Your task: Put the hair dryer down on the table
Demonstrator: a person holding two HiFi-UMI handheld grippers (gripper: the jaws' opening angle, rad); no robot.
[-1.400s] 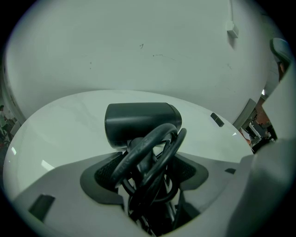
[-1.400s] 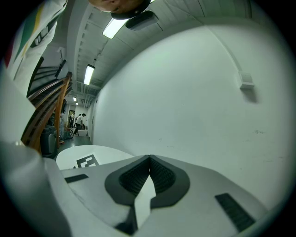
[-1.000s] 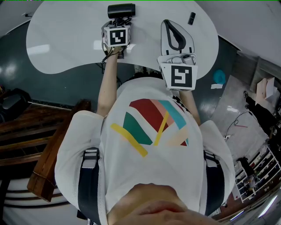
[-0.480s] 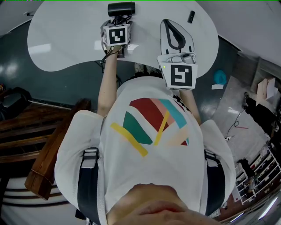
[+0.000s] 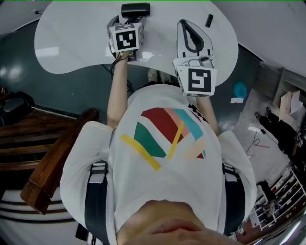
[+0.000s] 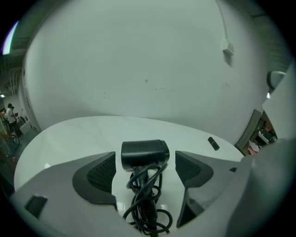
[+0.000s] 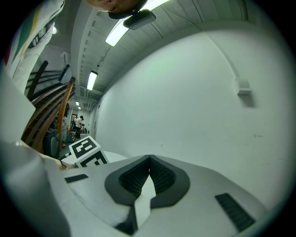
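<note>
hair dryer cord [image 6: 146,203] cut off at bottom edge, small dark object [image 5: 209,19] unidentifiable

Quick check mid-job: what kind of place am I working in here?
Likely an indoor workshop or lab hall: a curved white table on a dark glossy floor, ceiling strip lights, and cluttered racks at the edge.

A big indoor lab or work hall, not a home: a white rounded surface [image 5: 67,43] stands on a dark glossy floor [image 5: 57,91], with wooden steps [image 5: 28,139] at 9 o'clock, cluttered racks [image 5: 281,187] at 4 o'clock, strip lights [image 7: 115,37] under a ribbed ceiling [image 7: 194,14], and people [image 7: 78,122] far off
</note>
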